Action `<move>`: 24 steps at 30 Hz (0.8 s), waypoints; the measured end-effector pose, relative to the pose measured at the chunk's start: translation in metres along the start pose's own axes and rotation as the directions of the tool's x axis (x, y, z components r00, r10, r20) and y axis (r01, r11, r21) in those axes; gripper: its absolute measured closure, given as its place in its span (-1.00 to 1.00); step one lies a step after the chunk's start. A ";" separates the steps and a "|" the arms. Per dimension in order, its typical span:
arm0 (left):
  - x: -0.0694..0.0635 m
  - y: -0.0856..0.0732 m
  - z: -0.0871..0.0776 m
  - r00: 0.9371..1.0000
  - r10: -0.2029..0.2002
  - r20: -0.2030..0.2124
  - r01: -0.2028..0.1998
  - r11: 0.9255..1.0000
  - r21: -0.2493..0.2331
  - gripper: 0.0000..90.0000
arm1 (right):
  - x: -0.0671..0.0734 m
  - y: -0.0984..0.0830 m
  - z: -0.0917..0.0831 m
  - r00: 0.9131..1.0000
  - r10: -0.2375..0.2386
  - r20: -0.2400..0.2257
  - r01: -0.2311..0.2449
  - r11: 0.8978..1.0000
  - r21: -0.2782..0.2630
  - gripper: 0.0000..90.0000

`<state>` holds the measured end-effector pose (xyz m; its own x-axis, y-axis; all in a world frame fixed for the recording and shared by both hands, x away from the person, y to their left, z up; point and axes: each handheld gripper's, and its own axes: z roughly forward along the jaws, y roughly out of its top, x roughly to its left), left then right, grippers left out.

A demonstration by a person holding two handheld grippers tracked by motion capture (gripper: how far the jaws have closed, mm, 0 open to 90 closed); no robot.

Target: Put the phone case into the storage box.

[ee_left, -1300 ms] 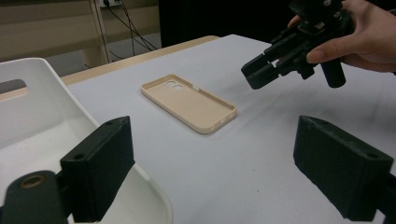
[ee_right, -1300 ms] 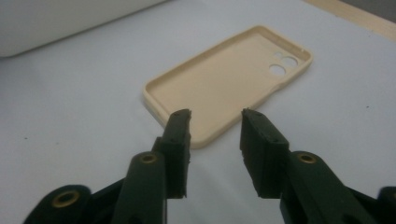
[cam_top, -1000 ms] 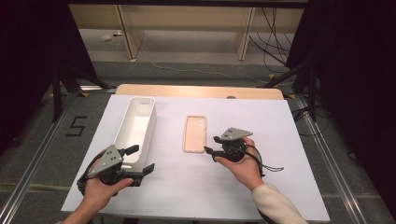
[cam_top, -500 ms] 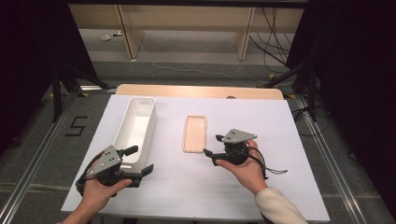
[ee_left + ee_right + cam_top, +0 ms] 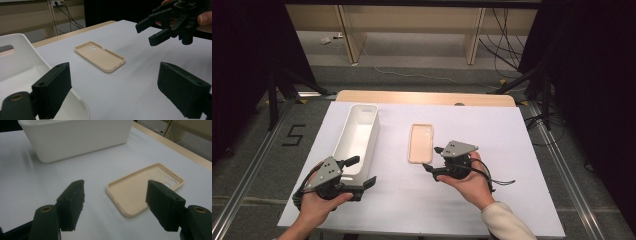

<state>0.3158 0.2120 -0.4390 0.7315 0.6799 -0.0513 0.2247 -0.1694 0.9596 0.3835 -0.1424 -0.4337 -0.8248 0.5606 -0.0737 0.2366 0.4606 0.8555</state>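
1. The right gripper (image 5: 435,159) has been drawn slightly back toward 6 o'clock; its fingers, just opened wider, are held wide and empty.
2. The phone case (image 5: 420,142) is left unmoved on the counter (image 5: 512,150), at 11 o'clock from that gripper.
3. The left gripper (image 5: 360,171) is kept in place, fingers wide, astride the white bin's (image 5: 357,137) near end.

A single readable sign is seen: the numeral "5" (image 5: 293,135), marked in black on the grey floor to the left of the table (image 5: 522,165), near the table's far left corner. No lettering, label or brand can be made out on anything on the table.
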 end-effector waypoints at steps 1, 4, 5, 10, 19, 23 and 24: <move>0.000 0.000 0.000 1.000 0.001 -0.001 -0.001 1.000 0.001 -0.75 | 0.001 0.001 0.001 1.000 -0.001 -0.005 0.001 1.000 0.001 -0.28; -0.001 -0.001 0.000 1.000 -0.003 -0.001 0.003 1.000 0.002 -0.75 | 0.002 0.003 0.005 1.000 -0.011 -0.014 0.011 1.000 0.002 -0.28; -0.001 -0.001 0.001 1.000 -0.002 0.006 0.002 1.000 0.001 -0.75 | 0.002 0.005 0.006 1.000 -0.017 -0.012 0.017 1.000 0.002 -0.28; -0.002 0.000 0.000 1.000 0.003 0.002 -0.004 1.000 0.004 -0.75 | 0.002 0.012 0.009 1.000 -0.019 -0.017 0.019 1.000 -0.001 -0.28; -0.002 -0.001 0.002 1.000 -0.002 0.007 0.002 1.000 -0.004 -0.75 | -0.003 0.012 0.014 1.000 -0.022 -0.008 0.022 1.000 0.013 -0.26; -0.002 0.000 0.001 1.000 0.000 0.005 0.000 1.000 0.001 -0.75 | -0.005 0.009 0.020 1.000 -0.017 -0.008 0.017 0.999 0.041 -0.22; -0.002 0.000 0.001 1.000 0.001 0.005 -0.001 1.000 0.001 -0.75 | -0.005 0.008 0.022 1.000 -0.019 -0.006 0.019 0.999 0.043 -0.20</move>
<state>0.3146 0.2101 -0.4394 0.7348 0.6763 -0.0516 0.2246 -0.1708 0.9594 0.4013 -0.1265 -0.4376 -0.8324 0.5474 -0.0865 0.2427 0.5005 0.8310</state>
